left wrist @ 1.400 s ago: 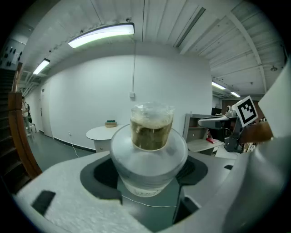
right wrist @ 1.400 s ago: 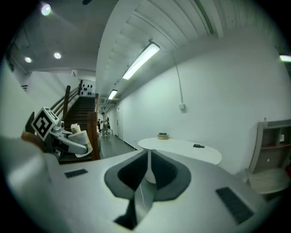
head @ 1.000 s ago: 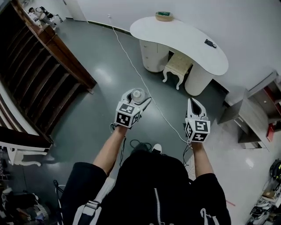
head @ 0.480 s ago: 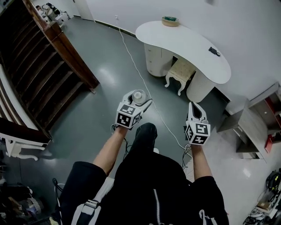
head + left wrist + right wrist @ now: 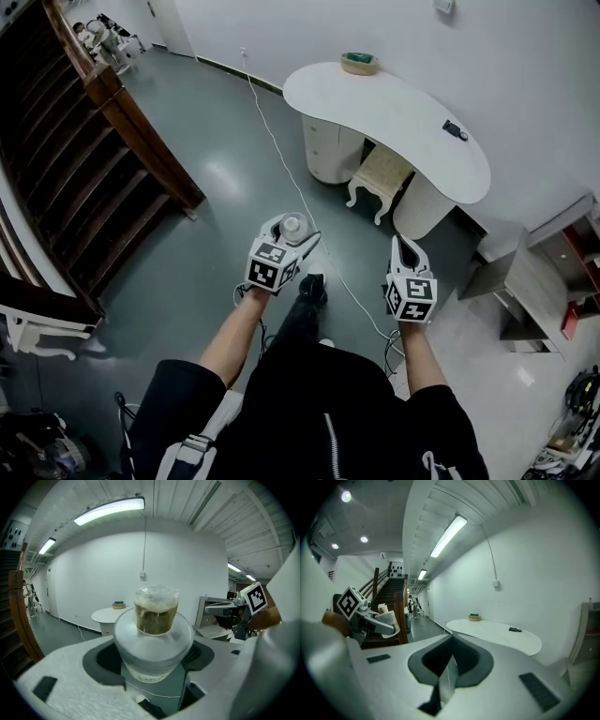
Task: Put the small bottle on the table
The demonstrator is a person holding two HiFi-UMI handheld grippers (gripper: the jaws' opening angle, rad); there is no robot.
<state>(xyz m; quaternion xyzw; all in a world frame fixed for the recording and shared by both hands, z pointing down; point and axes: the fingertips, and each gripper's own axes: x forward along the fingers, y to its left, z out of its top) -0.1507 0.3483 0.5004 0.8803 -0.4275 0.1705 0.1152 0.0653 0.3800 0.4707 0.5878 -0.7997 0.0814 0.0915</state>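
Tabletop [image 5: 394, 108] draws nearer as the person walks; left hand-held gripper [image 5: 293, 227] clasps the small bottle [image 5: 156, 616], right hand-held gripper [image 5: 402, 244] closed empty, placing ahead

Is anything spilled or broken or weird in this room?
Nothing is spilled or broken. The small bottle stands upright in the left tool, whose jaws grip it. The only untidy thing is a white cord trailing loose across the grey floor past the white table; someone might trip on it.
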